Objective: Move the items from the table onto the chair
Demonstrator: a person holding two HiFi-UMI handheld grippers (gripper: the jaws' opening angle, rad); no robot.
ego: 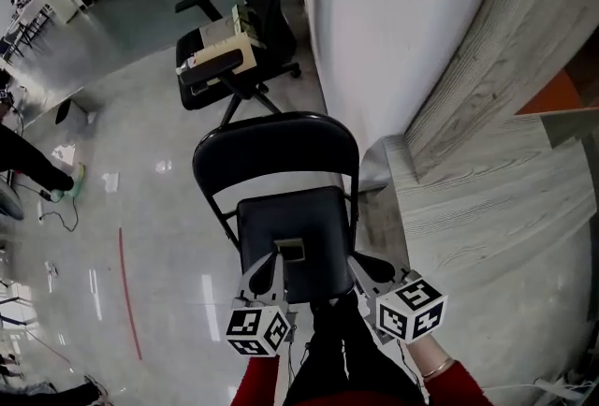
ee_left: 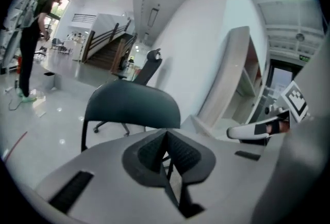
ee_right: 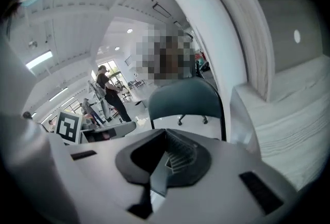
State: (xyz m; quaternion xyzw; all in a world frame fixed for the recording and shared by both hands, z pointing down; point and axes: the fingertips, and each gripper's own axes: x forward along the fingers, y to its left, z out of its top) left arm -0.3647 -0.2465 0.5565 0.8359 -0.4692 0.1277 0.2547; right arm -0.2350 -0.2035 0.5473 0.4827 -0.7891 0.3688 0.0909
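Spreading across the left of the head view is a glossy pale grey floor that mirrors the ceiling lights. A thin red line is marked on it, and a bystander's dark-trousered leg shows at the far left edge. Further back stands a black swivel office chair with cream cardboard boxes stacked on its seat. In the middle, directly below the camera, is the black metal-framed folding chair, its curved backrest on the far side. A small dark rectangular item lies flat near the front of its padded seat. The left gripper hovers just above the seat's front left corner, apart from the item, its jaws pressed together with nothing between them. The right gripper is held beside it over the front right corner, its ribbed pads likewise clenched on nothing. Both point forward and somewhat down toward the backrest. Behind the chair and to its right rises a smooth white curved wall. Right of that runs a pale grey wood-grain stepped surface, which curves along the wall and shows bare where it is in view. An orange panel peeks in at the right edge.
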